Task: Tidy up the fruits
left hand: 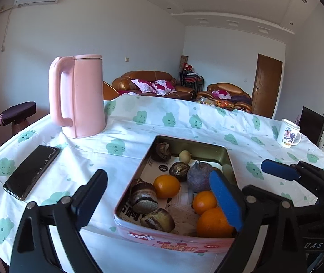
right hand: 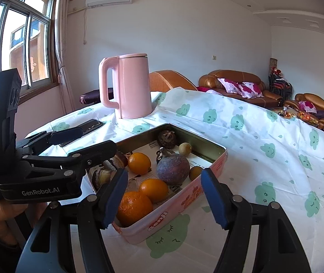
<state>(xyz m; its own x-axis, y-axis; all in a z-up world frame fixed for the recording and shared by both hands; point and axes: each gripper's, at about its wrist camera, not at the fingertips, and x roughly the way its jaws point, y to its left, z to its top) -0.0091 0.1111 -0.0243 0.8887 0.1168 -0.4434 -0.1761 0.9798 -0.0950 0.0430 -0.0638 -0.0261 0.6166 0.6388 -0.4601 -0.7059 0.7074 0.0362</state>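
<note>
A pink tin (left hand: 191,142) (right hand: 184,193) on the cloud-print tablecloth holds three oranges (left hand: 166,186) (right hand: 154,190), a round purple fruit (left hand: 199,176) (right hand: 173,169), dark brown fruits (left hand: 162,151), some of them cut, and a small pale one (left hand: 185,155). My left gripper (left hand: 159,200) (right hand: 97,139) is open over the tin's near left end, its pads wide apart and touching nothing. My right gripper (right hand: 165,199) is open above the tin's near corner, an orange (right hand: 133,207) showing between its fingers without contact. One of its pads (left hand: 280,170) shows at the right of the left wrist view.
A pink kettle (left hand: 80,95) (right hand: 132,86) stands behind the tin to the left. A black phone (left hand: 32,170) lies left of the tin. A white printed mug (left hand: 288,133) sits far right. A person's hand (right hand: 0,213) holds the left gripper.
</note>
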